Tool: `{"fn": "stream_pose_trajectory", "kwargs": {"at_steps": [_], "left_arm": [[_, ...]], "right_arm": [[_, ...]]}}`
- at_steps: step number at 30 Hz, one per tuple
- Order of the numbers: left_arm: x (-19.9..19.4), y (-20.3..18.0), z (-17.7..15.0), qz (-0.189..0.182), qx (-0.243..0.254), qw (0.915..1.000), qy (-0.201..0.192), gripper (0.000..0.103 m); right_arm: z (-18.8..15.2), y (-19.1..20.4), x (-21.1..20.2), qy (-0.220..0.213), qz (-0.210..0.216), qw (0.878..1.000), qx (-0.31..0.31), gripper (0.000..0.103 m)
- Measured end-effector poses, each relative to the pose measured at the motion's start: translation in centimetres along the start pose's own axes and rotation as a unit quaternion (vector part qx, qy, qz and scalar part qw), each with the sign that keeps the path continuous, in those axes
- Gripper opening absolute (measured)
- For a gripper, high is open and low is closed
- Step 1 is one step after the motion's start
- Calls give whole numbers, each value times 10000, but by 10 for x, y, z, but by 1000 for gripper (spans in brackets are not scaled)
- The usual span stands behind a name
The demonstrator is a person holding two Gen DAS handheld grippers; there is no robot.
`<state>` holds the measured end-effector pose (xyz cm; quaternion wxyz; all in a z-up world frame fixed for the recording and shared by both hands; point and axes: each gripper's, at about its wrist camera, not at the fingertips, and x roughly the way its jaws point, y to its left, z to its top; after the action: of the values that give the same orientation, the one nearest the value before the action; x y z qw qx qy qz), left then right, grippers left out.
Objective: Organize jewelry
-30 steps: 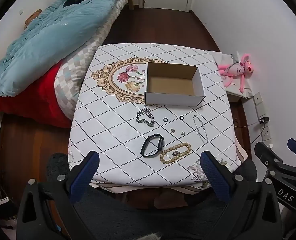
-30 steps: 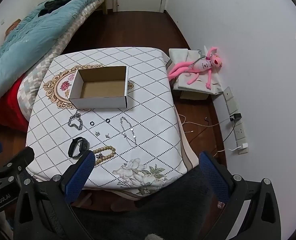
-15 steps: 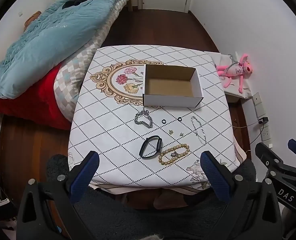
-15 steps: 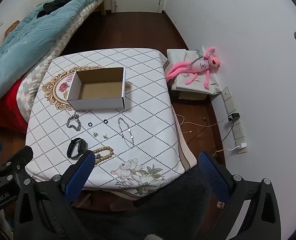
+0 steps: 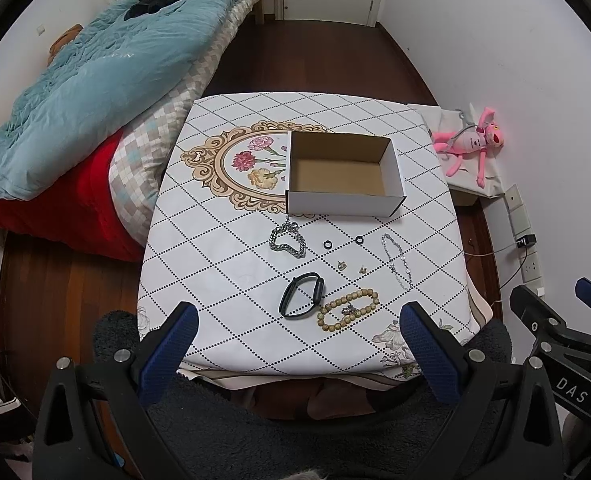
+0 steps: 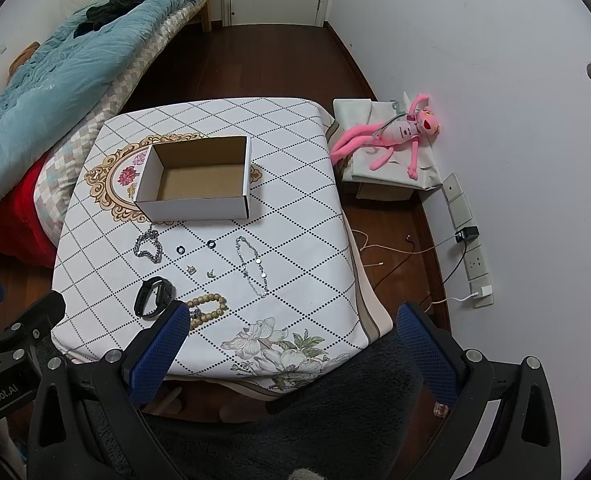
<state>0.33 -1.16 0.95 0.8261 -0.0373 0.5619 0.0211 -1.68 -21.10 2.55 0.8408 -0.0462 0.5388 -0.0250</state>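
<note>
An open white cardboard box (image 5: pixel 343 172) (image 6: pixel 197 182) stands empty on the table. In front of it lie a chunky silver chain (image 5: pixel 287 238) (image 6: pixel 148 246), two small black rings (image 5: pixel 328 244) (image 6: pixel 180 249), two tiny earrings (image 5: pixel 342 265) (image 6: pixel 191 269), a thin silver bracelet (image 5: pixel 396 255) (image 6: pixel 251 264), a black wristband (image 5: pixel 301 295) (image 6: pixel 153 297) and a wooden bead bracelet (image 5: pixel 347 308) (image 6: pixel 207 308). My left gripper (image 5: pixel 295 344) and right gripper (image 6: pixel 291 344) are both open and empty, held high above the table's near edge.
The table wears a white diamond-pattern cloth (image 5: pixel 231 264) (image 6: pixel 303 216). A bed with a blue duvet (image 5: pixel 95 68) lies to the left. A pink plush toy (image 6: pixel 395 132) rests on a low box by the right wall, with sockets and cables (image 6: pixel 467 240) below.
Both grippers have drifted slightly back and up; the table appears a little farther away. Nothing on the table has moved.
</note>
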Motion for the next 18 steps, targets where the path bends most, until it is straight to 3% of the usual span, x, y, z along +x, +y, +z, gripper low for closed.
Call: {"fn": "stream_pose_trajectory", "kwargs": {"at_steps": [18], "left_arm": [[-3, 3, 2, -17, -8, 10000, -34, 103]], "right_arm": [[9, -3, -13, -53, -8, 10000, 23, 103]]}}
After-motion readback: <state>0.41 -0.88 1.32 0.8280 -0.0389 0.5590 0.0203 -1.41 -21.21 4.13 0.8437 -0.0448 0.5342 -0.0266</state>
